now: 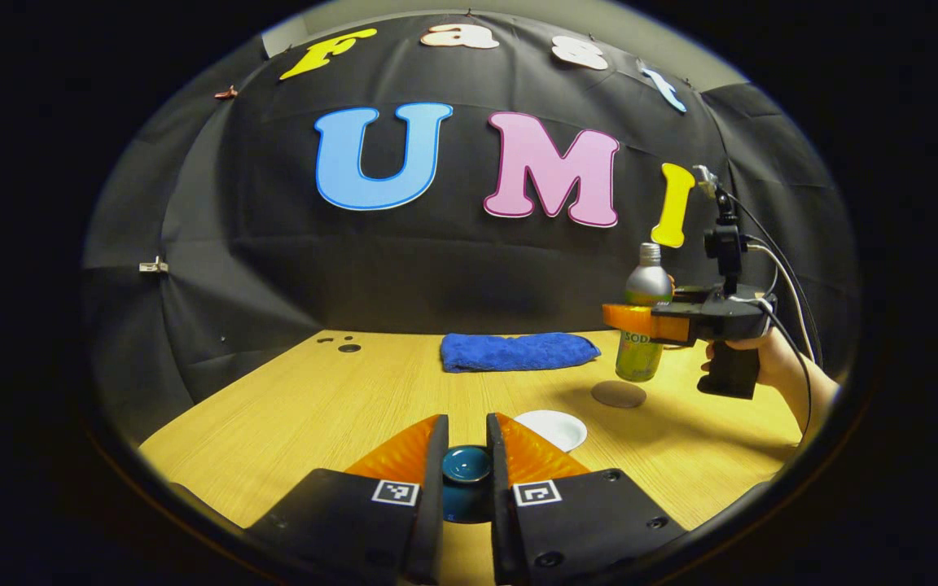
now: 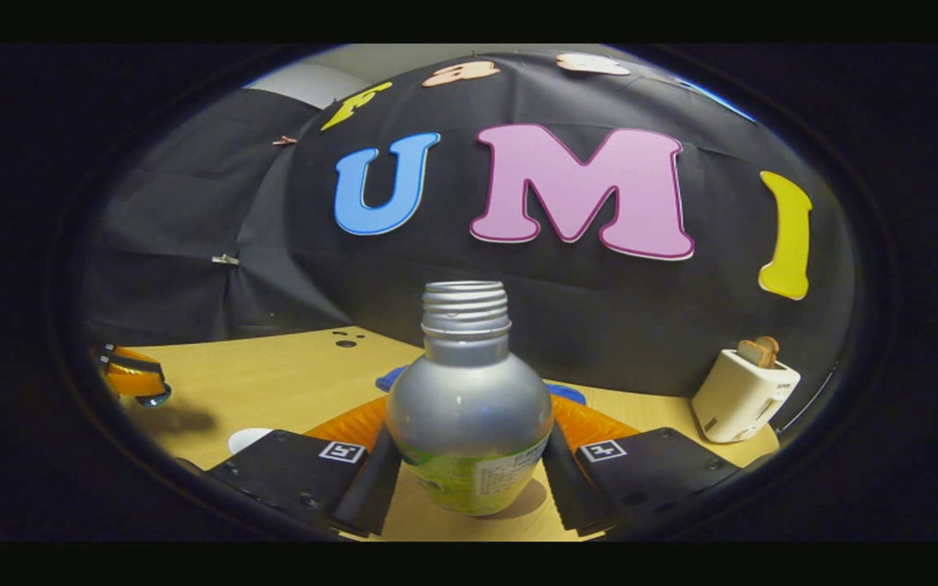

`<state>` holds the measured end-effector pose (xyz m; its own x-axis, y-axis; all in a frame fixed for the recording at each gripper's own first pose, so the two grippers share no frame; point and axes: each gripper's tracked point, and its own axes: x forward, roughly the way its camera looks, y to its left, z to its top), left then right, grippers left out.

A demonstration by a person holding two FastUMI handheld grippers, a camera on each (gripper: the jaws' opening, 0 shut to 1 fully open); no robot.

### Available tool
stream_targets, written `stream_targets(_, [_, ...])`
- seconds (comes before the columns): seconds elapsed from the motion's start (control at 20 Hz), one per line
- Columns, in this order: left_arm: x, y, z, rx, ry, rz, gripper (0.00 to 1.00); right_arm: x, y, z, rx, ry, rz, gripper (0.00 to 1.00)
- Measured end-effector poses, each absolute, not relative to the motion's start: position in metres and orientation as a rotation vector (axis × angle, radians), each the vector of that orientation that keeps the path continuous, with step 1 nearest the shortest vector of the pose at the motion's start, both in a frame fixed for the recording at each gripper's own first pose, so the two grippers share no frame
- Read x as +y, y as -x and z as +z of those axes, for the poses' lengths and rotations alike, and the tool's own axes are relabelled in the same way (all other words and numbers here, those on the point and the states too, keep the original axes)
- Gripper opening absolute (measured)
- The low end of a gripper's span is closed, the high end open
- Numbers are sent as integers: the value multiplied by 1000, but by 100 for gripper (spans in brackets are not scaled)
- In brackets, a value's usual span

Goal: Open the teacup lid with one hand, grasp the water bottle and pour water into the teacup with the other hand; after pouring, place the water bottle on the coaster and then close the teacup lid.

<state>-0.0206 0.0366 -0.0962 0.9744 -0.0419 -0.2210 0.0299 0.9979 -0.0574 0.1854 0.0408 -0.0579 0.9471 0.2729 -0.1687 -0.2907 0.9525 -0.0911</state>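
Left gripper view, bottom centre: the left gripper (image 1: 466, 460) has its two fingers drawn in narrow on either side of a blue teacup lid (image 1: 466, 465), which sits between them with its round knob showing in the gap; both fingers look to be pressing on it, and the dark blue body under the knob drops out of sight at the lower edge. Just beyond the fingertips, a little right of centre, a white saucer (image 1: 554, 426) lies flat on the wooden table (image 1: 306, 407). Farther back and to the right rests a round brown coaster (image 1: 618, 394), bare on top. Above it, at the right of the frame, the right gripper (image 1: 640, 319) is held by a hand (image 1: 774, 358) and clamps the water bottle (image 1: 645, 317), which stands upright in the air just over the coaster, its base clear of it. At the back of the table, centre, lies a folded blue cloth (image 1: 518, 352). In the right gripper view, bottom centre, the same bottle fills the space between that gripper's fingers, both pressed against its silver shoulder just above the green label, and its threaded neck is uncapped. At the far left edge of this view the other gripper's fingertips show with the blue lid between them, lifted off the table. At the right edge, farther off, a white toaster (image 2: 742, 395) stands with a slice of toast (image 2: 760, 351) poking from its slot.
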Motion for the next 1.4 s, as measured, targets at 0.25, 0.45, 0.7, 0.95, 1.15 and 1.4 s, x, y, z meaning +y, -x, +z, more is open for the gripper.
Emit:
stream_targets(0.25, [39, 20, -105, 241, 83, -23, 28, 29, -211, -89, 173, 110, 273, 80])
stream_targets(0.45, [40, 15, -107, 243, 86, -25, 28, 22, -218, -110, 201, 99, 257, 81])
stream_targets(0.7, [33, 8, -113, 254, 99, -48, 28, 7, -224, -115, 189, 72, 210, 82])
stream_targets(0.95, [28, 9, -117, 262, 102, -56, 28, -2, -223, -115, 189, -5, 189, 83])
stream_targets(1.15, [26, 10, -112, 257, 88, -59, 28, -6, -221, -116, 197, -27, 184, 84])
stream_targets(1.4, [22, 15, -110, 251, 89, -61, 28, -3, -220, -127, 233, -29, 192, 84])
